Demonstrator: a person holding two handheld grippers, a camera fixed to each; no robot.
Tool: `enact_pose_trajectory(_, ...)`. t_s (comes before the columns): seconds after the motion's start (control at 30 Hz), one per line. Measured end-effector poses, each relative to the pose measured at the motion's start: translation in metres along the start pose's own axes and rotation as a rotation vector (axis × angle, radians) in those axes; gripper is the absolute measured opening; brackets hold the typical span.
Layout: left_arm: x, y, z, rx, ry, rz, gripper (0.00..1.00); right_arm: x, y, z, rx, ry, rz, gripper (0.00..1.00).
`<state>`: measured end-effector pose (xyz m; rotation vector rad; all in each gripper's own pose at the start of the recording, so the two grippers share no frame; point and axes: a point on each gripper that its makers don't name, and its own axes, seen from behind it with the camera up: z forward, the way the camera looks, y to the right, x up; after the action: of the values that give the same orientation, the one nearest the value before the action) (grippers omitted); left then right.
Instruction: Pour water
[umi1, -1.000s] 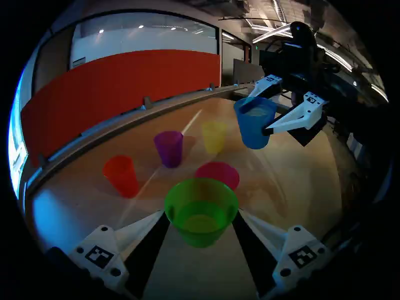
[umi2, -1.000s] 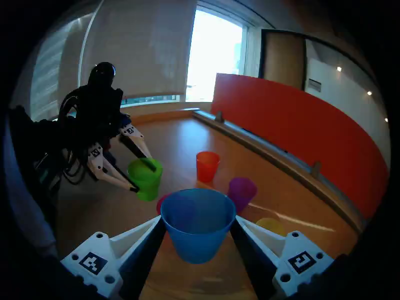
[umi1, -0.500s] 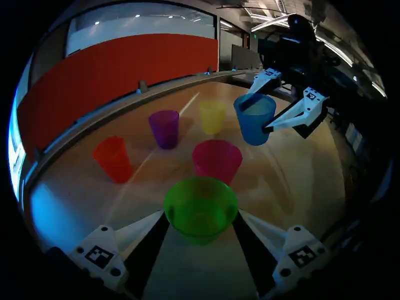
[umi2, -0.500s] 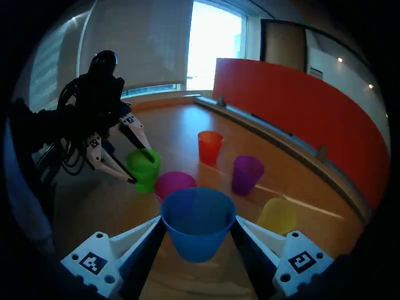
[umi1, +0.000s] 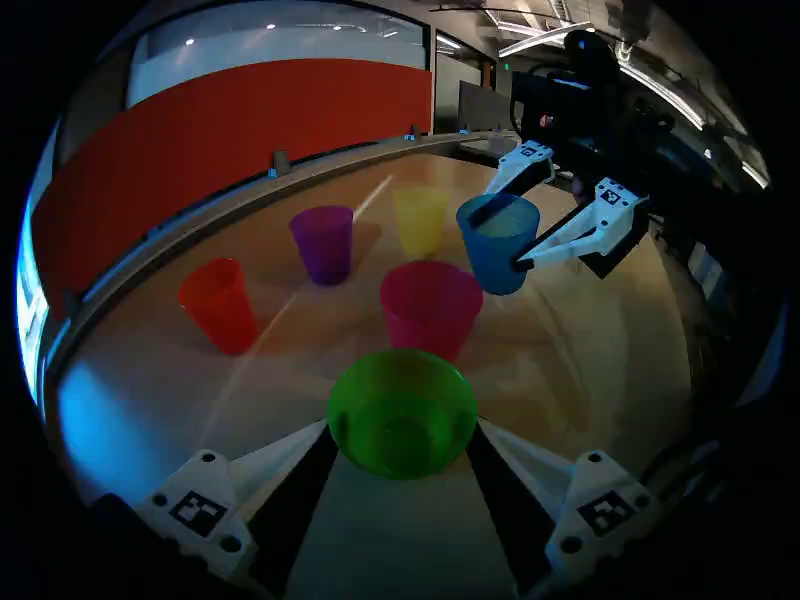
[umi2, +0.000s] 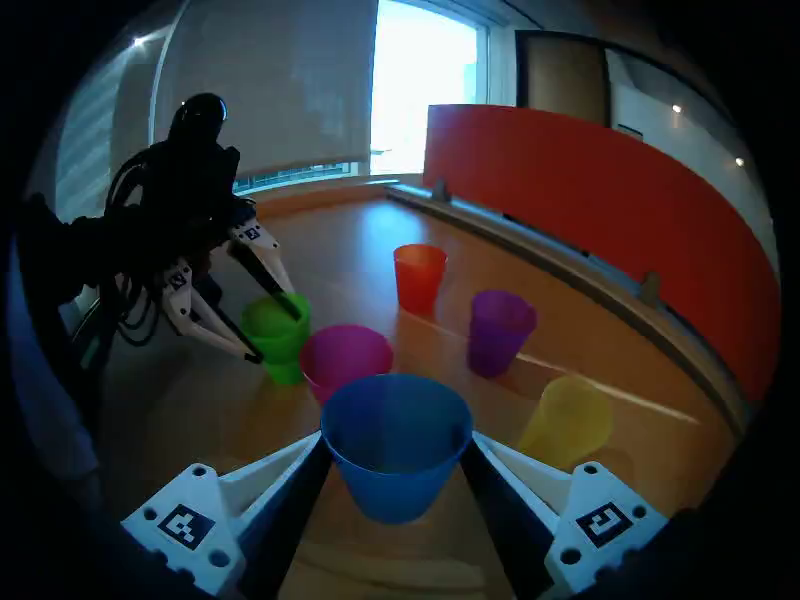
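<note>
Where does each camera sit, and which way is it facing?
Left gripper view: rides the left gripper, looking along its fingers over the green cup toward the right gripper holding the blue cup.
Right gripper view: rides the right gripper, facing over the blue cup at the left gripper.
Shared: both grippers, their cups, the pink cup between them.

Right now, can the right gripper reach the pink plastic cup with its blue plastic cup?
Probably yes: the right gripper holds the blue plastic cup close beside the pink plastic cup, nothing between them; the green plastic cup in the left gripper sits aside.
</note>
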<state>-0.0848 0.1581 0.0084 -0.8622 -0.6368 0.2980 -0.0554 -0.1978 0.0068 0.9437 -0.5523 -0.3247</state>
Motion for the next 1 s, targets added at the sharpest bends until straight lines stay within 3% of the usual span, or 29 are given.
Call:
enact_pose_trajectory(0.3,-0.003,0.000,-0.001,-0.012,-0.009,0.000,0.86,-0.019,-0.001,0.010,0.003,-0.020,0.017,0.89)
enact_pose_trajectory(0.5,-0.010,0.000,0.000,-0.019,-0.030,-0.014,0.94,-0.026,-0.001,0.014,0.002,-0.021,0.026,0.89)
enact_pose_trajectory(1.0,-0.022,0.002,-0.005,-0.010,-0.050,-0.023,0.97,-0.043,-0.004,0.009,-0.004,-0.039,0.015,0.91)
